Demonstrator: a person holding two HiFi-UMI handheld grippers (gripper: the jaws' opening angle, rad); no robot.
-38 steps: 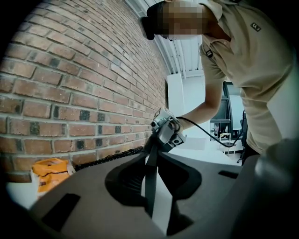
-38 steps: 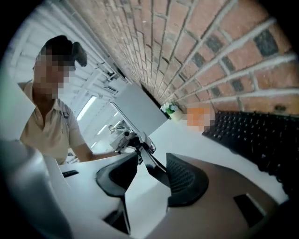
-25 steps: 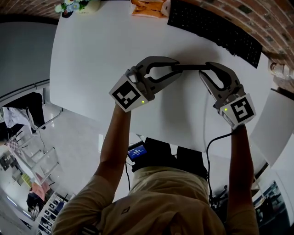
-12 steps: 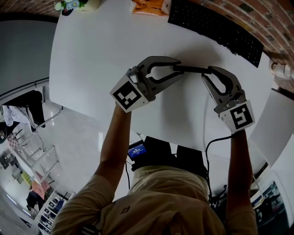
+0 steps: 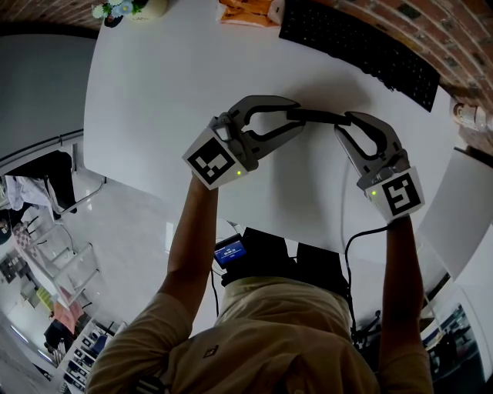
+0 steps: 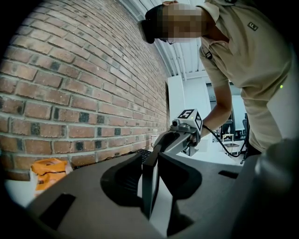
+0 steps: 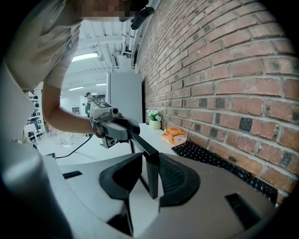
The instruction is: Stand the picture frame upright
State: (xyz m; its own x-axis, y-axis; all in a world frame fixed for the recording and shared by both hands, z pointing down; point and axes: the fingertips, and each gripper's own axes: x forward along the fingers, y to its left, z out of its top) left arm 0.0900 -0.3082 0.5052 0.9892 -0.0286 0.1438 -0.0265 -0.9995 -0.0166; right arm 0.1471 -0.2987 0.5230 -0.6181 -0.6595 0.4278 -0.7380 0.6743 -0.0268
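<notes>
The picture frame [image 5: 320, 117] shows edge-on as a thin dark bar above the white table [image 5: 169, 92], held between my two grippers. My left gripper [image 5: 296, 117] is shut on its left end. In the left gripper view the frame's edge [image 6: 150, 182] stands upright between the jaws, with the right gripper [image 6: 187, 126] beyond it. My right gripper [image 5: 343, 121] is shut on the other end. In the right gripper view the dark frame [image 7: 150, 172] is pressed between the pads and runs off toward the left gripper [image 7: 110, 123].
A black keyboard [image 5: 362, 46] lies at the table's far right along the brick wall. An orange packet [image 5: 246, 14] and a small flower pot [image 5: 127, 9] sit at the far edge. A cable [image 5: 350, 246] hangs from the right gripper over the near table edge.
The right gripper has shifted slightly left and away from me at the frame's end. The left gripper and the frame have barely moved.
</notes>
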